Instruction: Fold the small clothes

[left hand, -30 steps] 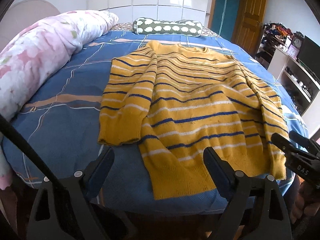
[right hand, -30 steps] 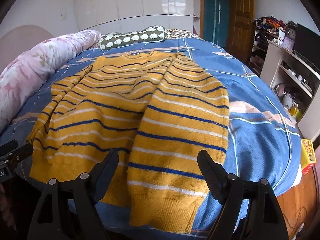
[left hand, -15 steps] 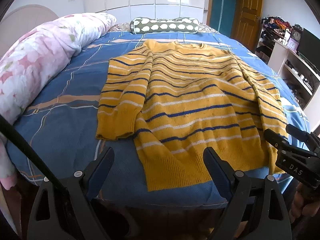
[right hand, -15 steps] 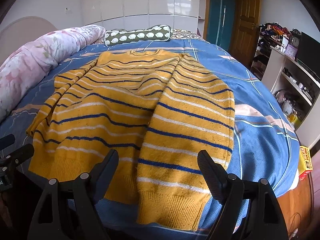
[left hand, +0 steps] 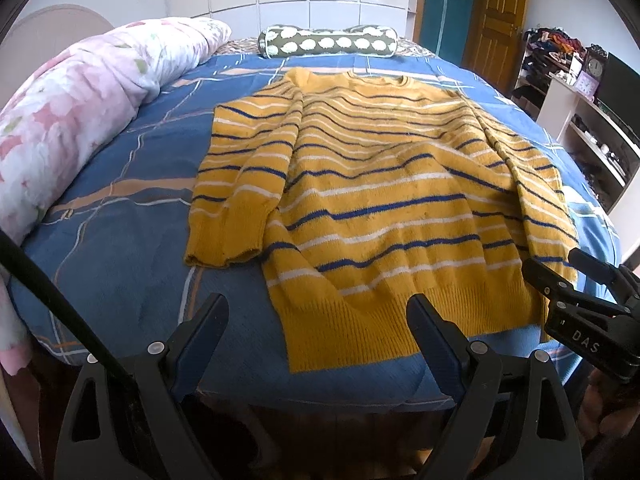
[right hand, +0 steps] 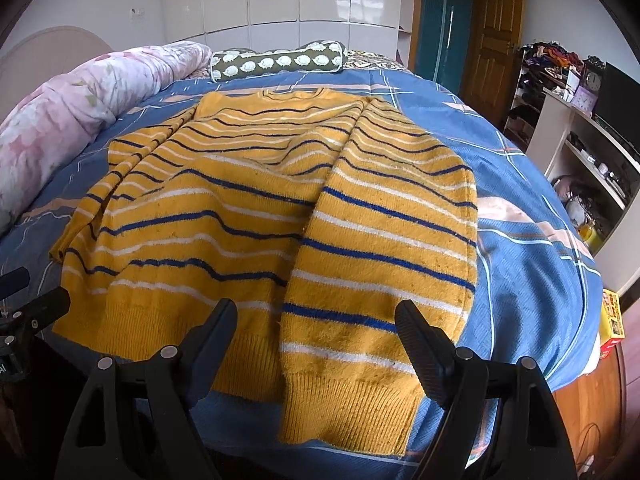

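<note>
Yellow striped sweater is lying flat on the bed, soft, floppy knit. Left gripper and right gripper are hovering just off its hem, jaws apart, empty. Probably best pinching hem corners or sleeve cuffs.

Blue bedspread with pale line pattern. Pink floral duvet bunched along its left edge. Green bolster at the head — white blobs. Wooden door, shelves, clock right.

Left gripper cropped at frame edge; shelf clutter indistinct.
</note>
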Motion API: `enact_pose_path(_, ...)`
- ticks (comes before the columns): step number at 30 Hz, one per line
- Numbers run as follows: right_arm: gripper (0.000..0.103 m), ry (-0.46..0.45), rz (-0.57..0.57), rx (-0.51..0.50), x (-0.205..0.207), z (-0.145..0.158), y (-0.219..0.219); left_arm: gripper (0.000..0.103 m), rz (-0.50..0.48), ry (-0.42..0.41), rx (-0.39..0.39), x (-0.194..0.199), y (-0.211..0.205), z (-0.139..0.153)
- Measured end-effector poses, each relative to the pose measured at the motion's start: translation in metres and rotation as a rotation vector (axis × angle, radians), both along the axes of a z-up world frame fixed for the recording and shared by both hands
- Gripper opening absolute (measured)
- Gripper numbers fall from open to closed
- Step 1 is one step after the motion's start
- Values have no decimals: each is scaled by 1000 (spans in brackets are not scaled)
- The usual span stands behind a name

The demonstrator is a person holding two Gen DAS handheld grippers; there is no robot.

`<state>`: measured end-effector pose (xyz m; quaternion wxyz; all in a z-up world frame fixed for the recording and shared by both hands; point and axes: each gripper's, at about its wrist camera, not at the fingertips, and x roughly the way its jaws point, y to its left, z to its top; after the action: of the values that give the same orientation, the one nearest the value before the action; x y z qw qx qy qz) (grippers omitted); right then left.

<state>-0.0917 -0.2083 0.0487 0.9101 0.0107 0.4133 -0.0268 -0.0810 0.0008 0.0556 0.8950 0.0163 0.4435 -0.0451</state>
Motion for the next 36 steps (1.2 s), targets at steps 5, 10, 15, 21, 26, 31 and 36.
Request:
enact_pose_path(5,85,42,-12,3,3,-13,0,90,1,52,-8,5,0,-15)
enact_pose_path(10,90,59,-14,-20,4,-24,2,90,25,163,-26,14,5,-43)
enact_pose_path(15,97,60,-11,-40,5,-31,5,94,28,171,-23,14,5,-50)
enact_pose_path(21,100,49,-25,-50,5,-33,5,103,10,174,9,16,0,-58)
enact_pose_path(26,102,42,-41,-46,5,-35,4,103,7,173,13,16,1,-60)
enact_pose_path(31,102,29,-46,-55,3,-36,6,103,7,171,15,17,1,-60)
enact_pose_path(36,102,21,-48,-56,2,-37,7,103,9,168,19,15,-1,-62)
